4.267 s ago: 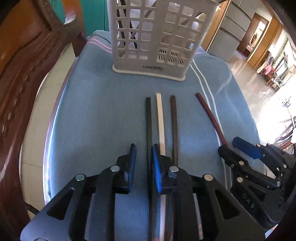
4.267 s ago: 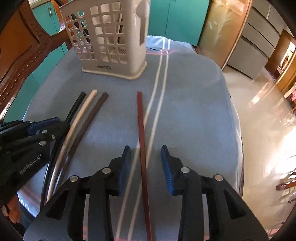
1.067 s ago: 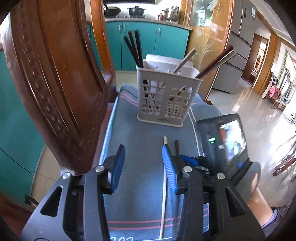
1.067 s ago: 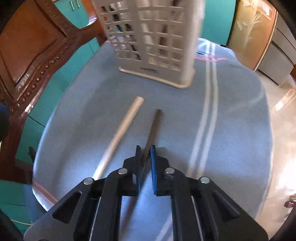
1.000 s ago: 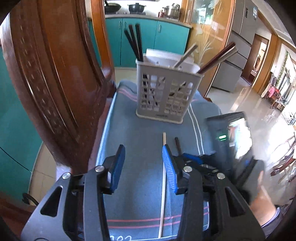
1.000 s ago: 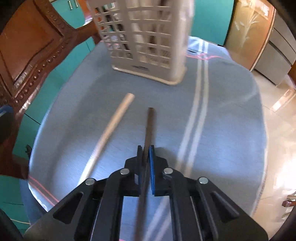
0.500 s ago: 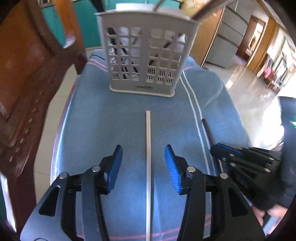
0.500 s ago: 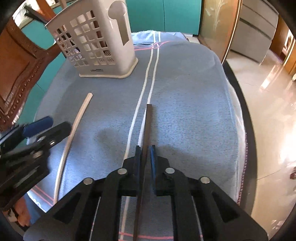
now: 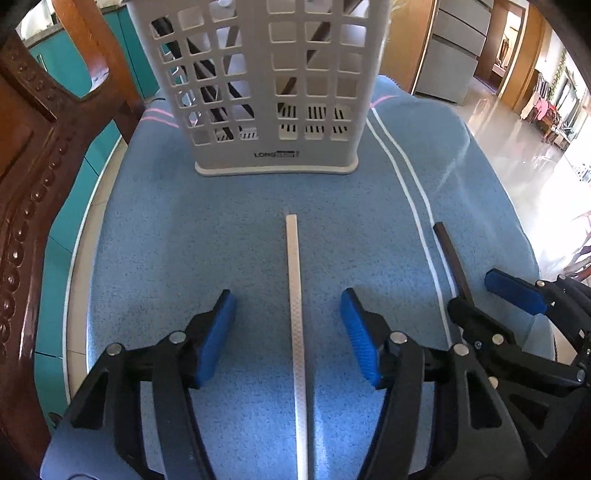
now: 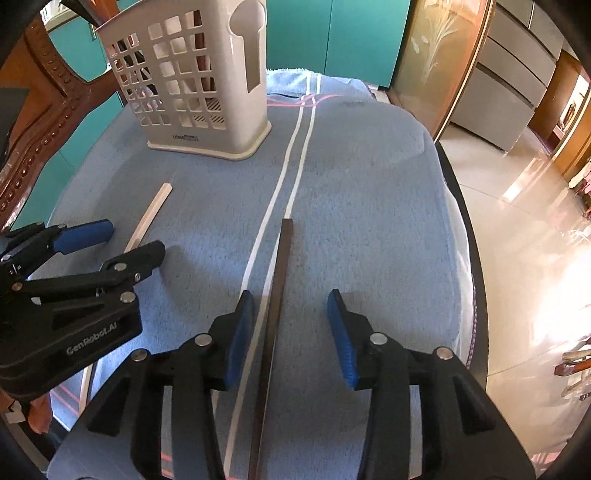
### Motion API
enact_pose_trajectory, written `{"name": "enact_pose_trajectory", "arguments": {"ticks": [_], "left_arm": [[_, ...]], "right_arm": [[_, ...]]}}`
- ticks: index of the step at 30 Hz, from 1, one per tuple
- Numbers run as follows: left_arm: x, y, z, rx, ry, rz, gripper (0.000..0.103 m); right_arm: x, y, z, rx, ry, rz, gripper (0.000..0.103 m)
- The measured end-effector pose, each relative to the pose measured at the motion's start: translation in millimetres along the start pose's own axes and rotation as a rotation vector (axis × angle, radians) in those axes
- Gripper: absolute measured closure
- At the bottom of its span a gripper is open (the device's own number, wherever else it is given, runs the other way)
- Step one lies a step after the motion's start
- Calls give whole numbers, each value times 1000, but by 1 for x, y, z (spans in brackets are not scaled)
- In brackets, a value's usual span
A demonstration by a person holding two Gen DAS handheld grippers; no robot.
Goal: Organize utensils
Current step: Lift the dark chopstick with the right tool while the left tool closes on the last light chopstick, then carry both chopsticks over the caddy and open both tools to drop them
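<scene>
A white chopstick (image 9: 295,295) lies on the blue cloth (image 9: 184,240), pointing at the white lattice utensil basket (image 9: 266,92). My left gripper (image 9: 288,332) is open and straddles it without touching. A dark brown chopstick (image 10: 277,295) lies along the cloth's white stripes. My right gripper (image 10: 291,328) is open around it, jaws apart from it. The basket (image 10: 192,81) holds several dark chopsticks. The right gripper (image 9: 495,295) and dark chopstick (image 9: 452,258) also show in the left wrist view; the left gripper (image 10: 122,240) and white chopstick (image 10: 151,214) show in the right wrist view.
A carved wooden chair (image 9: 40,155) stands close on the left of the table. The table's right edge (image 10: 465,221) drops to a shiny tiled floor. Teal cabinets (image 10: 332,33) stand behind the basket.
The right gripper was shut on the dark chopstick half a second ago; it has opened, and the chopstick now lies on the cloth. The left gripper has moved forward and lower over the white chopstick.
</scene>
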State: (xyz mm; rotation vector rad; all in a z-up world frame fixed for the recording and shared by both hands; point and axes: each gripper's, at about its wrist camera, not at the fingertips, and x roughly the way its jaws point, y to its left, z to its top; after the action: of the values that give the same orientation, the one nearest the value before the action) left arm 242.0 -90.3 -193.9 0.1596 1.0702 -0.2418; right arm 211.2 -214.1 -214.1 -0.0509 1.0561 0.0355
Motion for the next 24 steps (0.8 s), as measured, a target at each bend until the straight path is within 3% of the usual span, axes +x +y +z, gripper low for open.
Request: {"name": "enact_pose_trajectory", "arguments": {"ticks": [5,10,14,15,20,24], "left_arm": [[7,5,7,0,19,-13,40],[4,13,11,-7,22,-20,47],[-4,11,5,0,9,-24,88],[-6,9,3,0,8,-27,94],[-16,18,0,-49,-5,-51,96],[-61,27,2,-62,-103,-74,96]], "right_arm": [[0,2,3,-8,-3,18,62],[-3,4,5,-6,0,69,95],[-7,5,1,4,-12,93,97],[-10,5,-1,9,-21,97,97],[-61,-7,2,29,-141,120,97],[-124,-17,12,31,-264,163,96]]}}
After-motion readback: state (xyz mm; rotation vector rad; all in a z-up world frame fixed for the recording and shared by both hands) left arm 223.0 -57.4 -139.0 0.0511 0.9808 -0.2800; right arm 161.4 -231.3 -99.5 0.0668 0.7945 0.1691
